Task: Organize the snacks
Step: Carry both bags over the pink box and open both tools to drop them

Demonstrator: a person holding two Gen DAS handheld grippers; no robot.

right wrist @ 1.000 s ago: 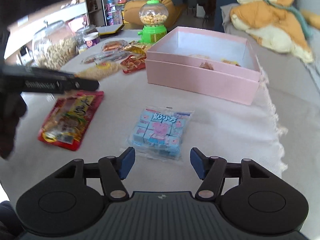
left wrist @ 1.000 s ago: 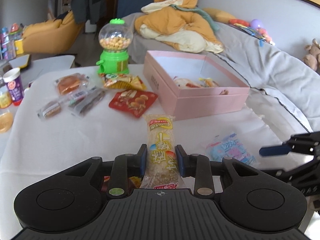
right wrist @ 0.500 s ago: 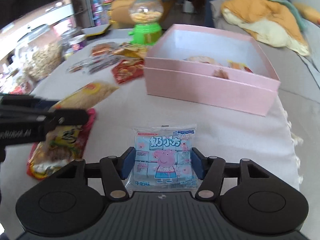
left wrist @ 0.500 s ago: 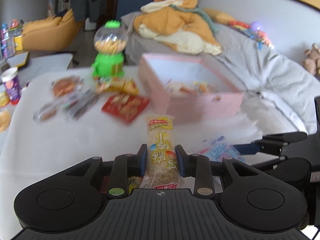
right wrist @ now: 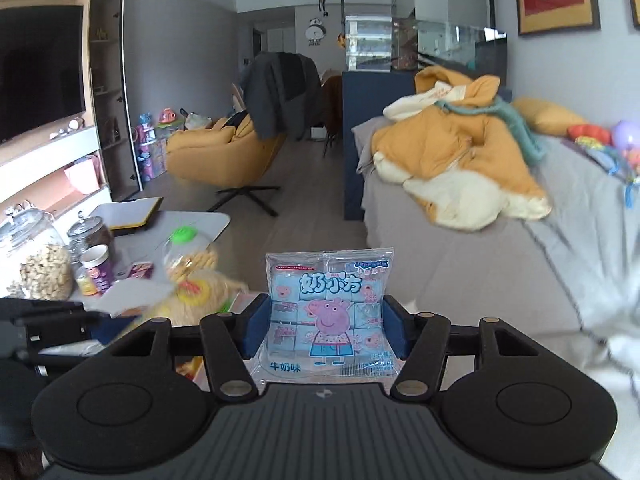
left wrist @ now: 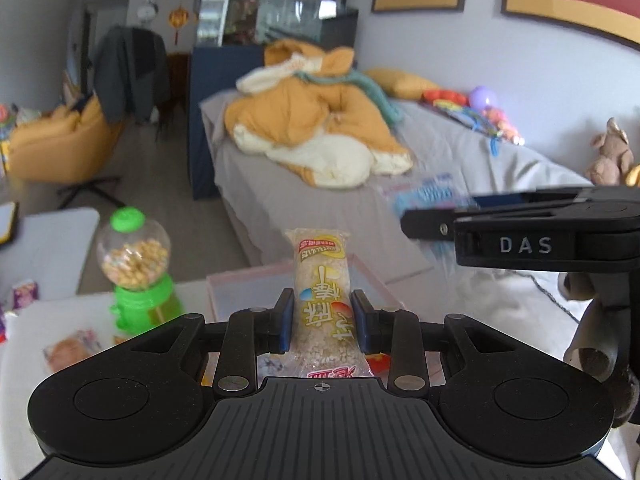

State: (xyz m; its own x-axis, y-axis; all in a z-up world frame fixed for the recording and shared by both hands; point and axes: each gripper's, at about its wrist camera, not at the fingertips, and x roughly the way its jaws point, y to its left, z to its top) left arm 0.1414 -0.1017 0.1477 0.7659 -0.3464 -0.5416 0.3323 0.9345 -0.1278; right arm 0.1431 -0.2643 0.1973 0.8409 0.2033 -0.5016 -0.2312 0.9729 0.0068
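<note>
right tongs (right wrist: 325,326) closed on blue milk-cube packet (right wrist: 326,316), both packets lifted off table

The right claw (right wrist: 326,330) clamps a blue cartoon-pig snack packet (right wrist: 326,316) upright.

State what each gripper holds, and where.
Left gripper: long clear puffed-rice bar packet, clamped across its lower middle. Right gripper: pale blue cartoon-pig snack bag, by its side edges.
</note>
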